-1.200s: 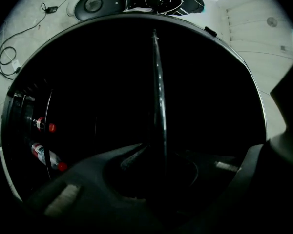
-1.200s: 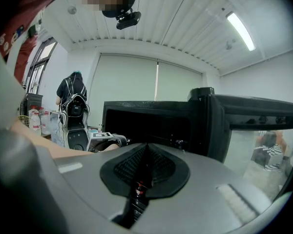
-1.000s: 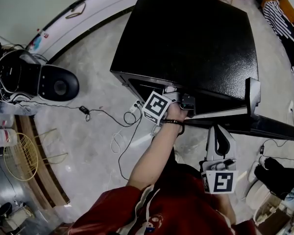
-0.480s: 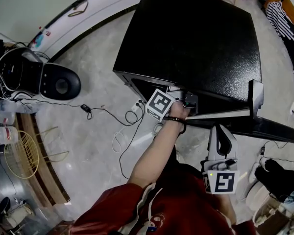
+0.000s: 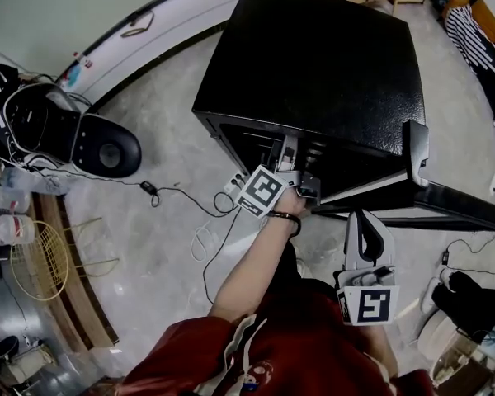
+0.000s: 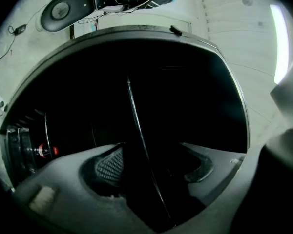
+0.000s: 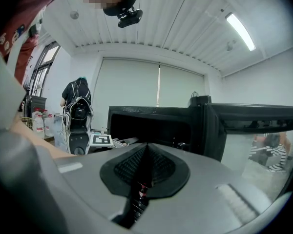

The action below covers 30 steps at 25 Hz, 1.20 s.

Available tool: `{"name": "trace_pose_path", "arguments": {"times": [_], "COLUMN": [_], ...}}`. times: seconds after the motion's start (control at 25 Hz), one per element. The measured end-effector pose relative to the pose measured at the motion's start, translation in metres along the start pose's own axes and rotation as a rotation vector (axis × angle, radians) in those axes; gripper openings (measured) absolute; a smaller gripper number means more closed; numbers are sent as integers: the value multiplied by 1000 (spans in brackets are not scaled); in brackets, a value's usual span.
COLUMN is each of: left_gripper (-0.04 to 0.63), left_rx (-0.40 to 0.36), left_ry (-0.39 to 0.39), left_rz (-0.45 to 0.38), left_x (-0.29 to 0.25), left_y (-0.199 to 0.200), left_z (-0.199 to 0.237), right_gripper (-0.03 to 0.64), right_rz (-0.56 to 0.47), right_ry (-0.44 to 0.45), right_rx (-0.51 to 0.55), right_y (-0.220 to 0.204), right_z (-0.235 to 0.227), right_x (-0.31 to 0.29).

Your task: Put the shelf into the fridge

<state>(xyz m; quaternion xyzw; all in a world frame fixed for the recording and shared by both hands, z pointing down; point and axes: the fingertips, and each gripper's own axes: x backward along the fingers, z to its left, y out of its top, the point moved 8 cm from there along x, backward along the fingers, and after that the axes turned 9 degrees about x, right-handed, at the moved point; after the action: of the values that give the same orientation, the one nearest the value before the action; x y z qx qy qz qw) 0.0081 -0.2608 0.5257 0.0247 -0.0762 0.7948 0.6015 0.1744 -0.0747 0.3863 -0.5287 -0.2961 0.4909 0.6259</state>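
Near me at five o'clock, my right gripper (image 5: 365, 221) hangs clenched and empty. Ahead at twelve, my left gripper (image 6: 154, 167) is opening, the shelf (image 6: 136, 121) edge loose between its pads, inside the fridge (image 5: 330, 64). If the shelf isn't seated on its rails, it could tip or slide out.

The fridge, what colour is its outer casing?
Black all over, the fridge has a faint speckled sheen on top. The head view shows it best.

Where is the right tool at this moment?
In the head view, the right tool is at the lower right, just below the open door of the black fridge, above the person's red clothing.
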Motion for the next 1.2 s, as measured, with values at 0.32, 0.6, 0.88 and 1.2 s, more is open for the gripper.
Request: {"name": "trace_pose_path", "arguments": {"times": [0.32,0.6,0.88,1.2], "left_gripper": [355,409,463,469], "left_rx": [-219,-568,-1040,-1145], "left_ry": [36,68,139,159], "left_rz": [31,78,161,181], "left_x": [38,54,50,39], "left_y": [-1,-5,-19,-25], "left_z": [-17,-43,-52,-47], "right_gripper": [0,0,0,0], "right_rz": [-29,-42,-45,-31], "right_ry": [12,22,12,-3], "right_rx": [-11,-17,-18,-22], "right_y": [2,2,0,-3], "right_z": [6,10,7,2], "right_x": [25,41,44,41]}}
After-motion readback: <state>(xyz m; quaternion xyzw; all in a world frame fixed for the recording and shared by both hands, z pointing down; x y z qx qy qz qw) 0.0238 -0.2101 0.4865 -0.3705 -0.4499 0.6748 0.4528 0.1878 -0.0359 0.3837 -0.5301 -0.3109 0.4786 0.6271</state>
